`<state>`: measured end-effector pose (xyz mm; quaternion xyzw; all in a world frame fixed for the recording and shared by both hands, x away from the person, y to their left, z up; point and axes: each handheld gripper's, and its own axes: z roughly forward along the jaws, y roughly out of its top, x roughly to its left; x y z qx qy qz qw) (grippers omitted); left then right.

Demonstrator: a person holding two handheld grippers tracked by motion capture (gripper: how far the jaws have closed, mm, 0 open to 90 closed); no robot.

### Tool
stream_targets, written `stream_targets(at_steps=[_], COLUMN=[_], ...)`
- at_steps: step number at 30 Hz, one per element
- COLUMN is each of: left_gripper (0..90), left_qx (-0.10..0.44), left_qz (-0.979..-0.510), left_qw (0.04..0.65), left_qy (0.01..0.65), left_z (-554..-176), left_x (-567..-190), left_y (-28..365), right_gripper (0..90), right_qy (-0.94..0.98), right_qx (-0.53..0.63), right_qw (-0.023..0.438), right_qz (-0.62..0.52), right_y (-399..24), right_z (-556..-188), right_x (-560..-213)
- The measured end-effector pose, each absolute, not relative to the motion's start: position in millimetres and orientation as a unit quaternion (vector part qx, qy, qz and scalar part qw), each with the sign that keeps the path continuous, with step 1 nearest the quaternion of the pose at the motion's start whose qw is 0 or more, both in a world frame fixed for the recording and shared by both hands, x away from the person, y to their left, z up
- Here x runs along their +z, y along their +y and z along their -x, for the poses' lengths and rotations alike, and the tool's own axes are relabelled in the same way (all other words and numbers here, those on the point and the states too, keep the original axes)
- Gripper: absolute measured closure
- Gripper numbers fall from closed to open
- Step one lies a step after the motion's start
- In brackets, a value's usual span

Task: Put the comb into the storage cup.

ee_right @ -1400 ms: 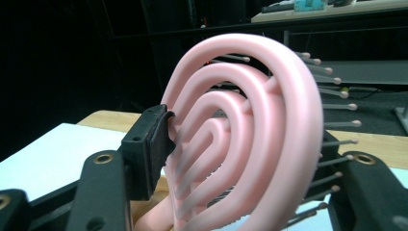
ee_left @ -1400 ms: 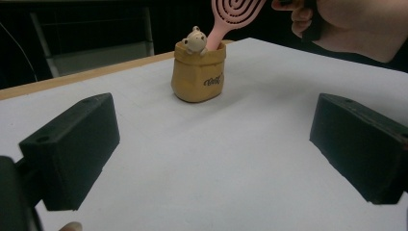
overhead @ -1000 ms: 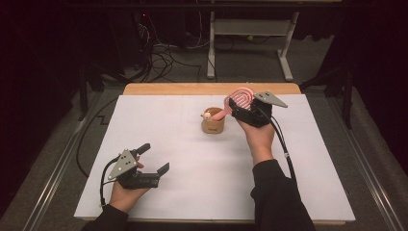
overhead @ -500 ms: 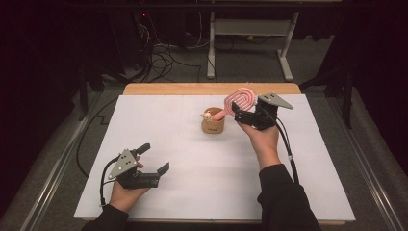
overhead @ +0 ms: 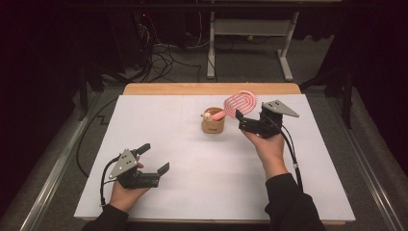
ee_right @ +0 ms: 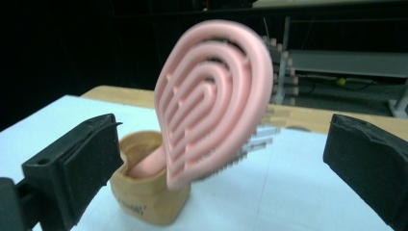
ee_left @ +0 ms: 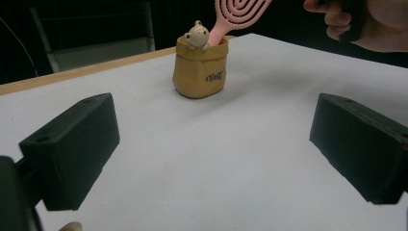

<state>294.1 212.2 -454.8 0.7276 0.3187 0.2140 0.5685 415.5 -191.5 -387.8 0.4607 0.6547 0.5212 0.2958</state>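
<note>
White-topped table (overhead: pixel 192 192), tan holder (overhead: pixel 213 125) standing on it

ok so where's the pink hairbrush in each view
high view: pink hairbrush right of centre, handle down in the tan pot, head leaning toward the right tool.
left gripper view: hairbrush at the top edge, rising from the pot.
right gripper view: hairbrush head central, between the open jaws.
shared landmark: the tan pot.

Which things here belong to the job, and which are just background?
In the job:
pink hairbrush, handle down in the holder
tan holder with an animal figure on its rim
right gripper, jaws open, beside the brush

Background:
left gripper, open
floor cables
metal frame
</note>
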Motion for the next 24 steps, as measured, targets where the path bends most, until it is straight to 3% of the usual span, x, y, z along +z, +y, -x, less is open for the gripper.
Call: stream_targets(at_steps=[24], left_gripper=[3.1], left_qx=[0.211], left_qz=[-0.726], left_qw=[0.567], left_qy=[0.327], left_z=[-296.6], left_x=[-455.7], left_y=[217.0], right_gripper=[0.2], right_qy=[0.689], right_qx=[0.505], right_qw=[0.269], right_qz=[-0.445], right_y=[-211.8], right_z=[-361.5], right_x=[-450.1])
